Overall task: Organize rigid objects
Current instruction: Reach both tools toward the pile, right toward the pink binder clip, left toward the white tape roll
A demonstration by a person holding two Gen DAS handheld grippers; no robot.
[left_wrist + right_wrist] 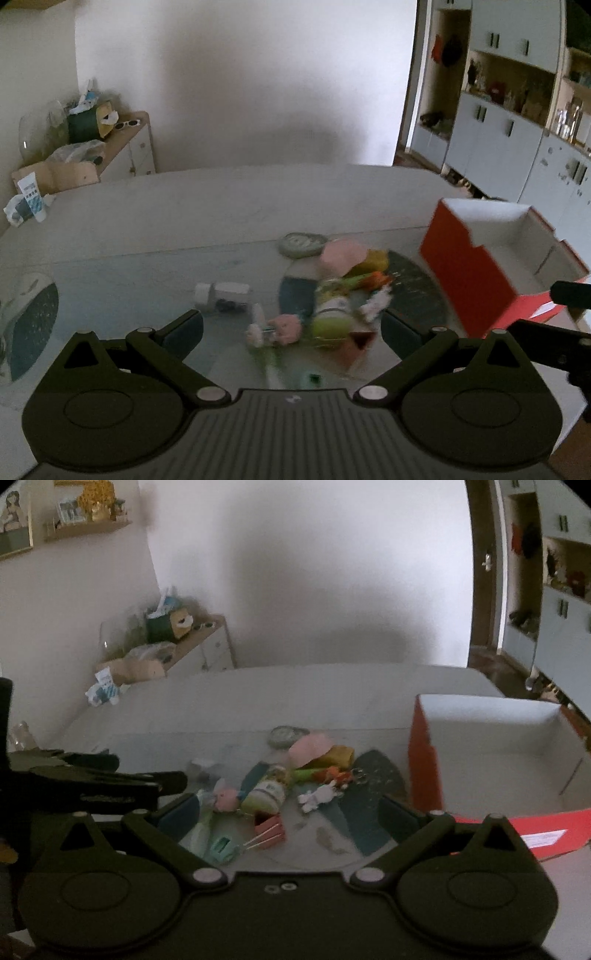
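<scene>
While the red box (424, 760) with its white inside stands open at the right of the bench (221, 206), a blurred heap of small toys and jars (280, 786) lies ahead of both the left gripper (291, 328) and right gripper (288, 812), fingers spread wide, empty.

Pale counter (258, 698) bearing clutter and box.
Heaped small items (280, 786) at middle; open red box (424, 760) at right; white bottle (221, 293) lying beside heap.
</scene>
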